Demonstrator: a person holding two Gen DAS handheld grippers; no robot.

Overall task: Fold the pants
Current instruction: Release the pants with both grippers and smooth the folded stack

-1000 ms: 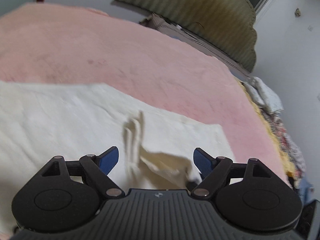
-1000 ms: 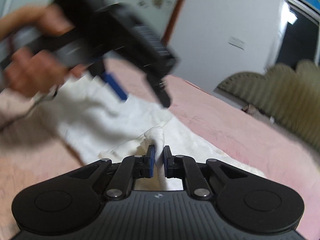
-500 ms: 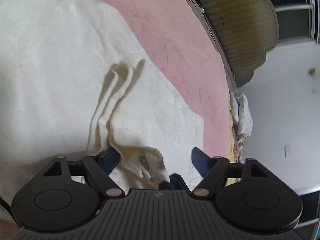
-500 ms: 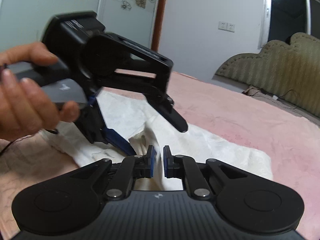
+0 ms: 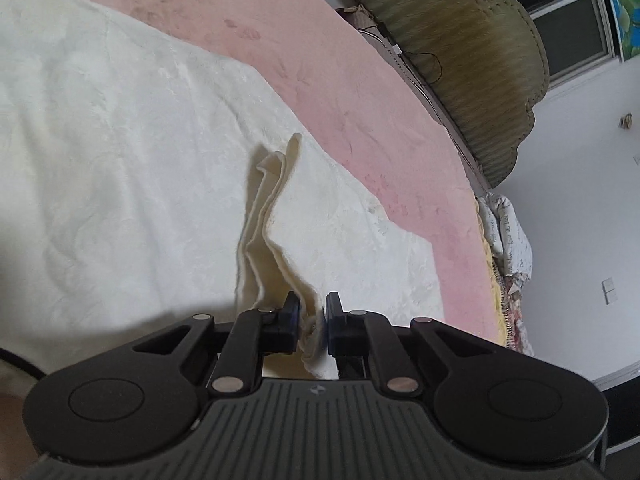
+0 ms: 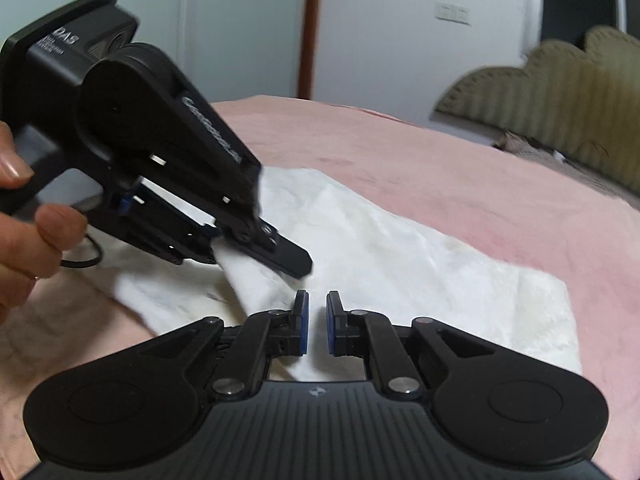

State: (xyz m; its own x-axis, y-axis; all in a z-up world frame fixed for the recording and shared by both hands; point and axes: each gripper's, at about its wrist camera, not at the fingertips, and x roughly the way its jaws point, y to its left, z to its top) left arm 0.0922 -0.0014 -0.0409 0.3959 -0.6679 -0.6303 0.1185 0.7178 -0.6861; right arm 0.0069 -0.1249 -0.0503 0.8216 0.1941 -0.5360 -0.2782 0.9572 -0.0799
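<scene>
Left claw (image 5: 313,322), spread a second ago, now pinches pants (image 5: 276,216) fold at 6 o'clock. Right claw (image 6: 314,322) nearly closed, empty (cloth released). Fold handed over.

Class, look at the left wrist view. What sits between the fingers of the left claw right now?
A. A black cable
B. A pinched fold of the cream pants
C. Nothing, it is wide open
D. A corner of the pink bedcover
B: the left claw is closed on a raised fold of the cream pants, which lie on the pink bedcover.
</scene>
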